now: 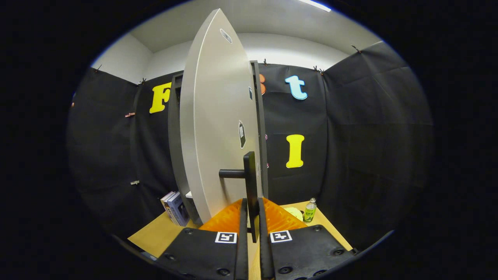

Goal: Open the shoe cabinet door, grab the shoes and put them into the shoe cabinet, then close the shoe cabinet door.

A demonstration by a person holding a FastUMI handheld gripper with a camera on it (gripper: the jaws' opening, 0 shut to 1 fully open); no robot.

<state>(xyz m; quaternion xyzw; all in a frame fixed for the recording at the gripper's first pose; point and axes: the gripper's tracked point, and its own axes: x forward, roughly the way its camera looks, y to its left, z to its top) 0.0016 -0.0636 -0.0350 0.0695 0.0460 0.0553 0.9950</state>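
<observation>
The gripper (251, 217) is clamping the dark handle (249, 182) of the shoe cabinet door (212, 132), its two fingers nearly closed and pressing on the handle's upright bar from either side. The pale grey door is standing swung out and seen almost edge-on, with the dark cabinet frame (176, 147) just behind it, so the step in hand appears to be either the opening swing or the closing one; which of the two cannot be told here. No shoes are showing. The next move probably calls for following the door's arc around its hinge while holding the grip steady, so the bar is not slipping out. The cabinet is standing on a light wooden tabletop (155, 233). A few books (175, 208) are leaning beside its base, and a small bottle (310, 210) with a green label is standing near a pale round object (293, 212). Black cloth is walling the booth beneath a white ceiling.
</observation>
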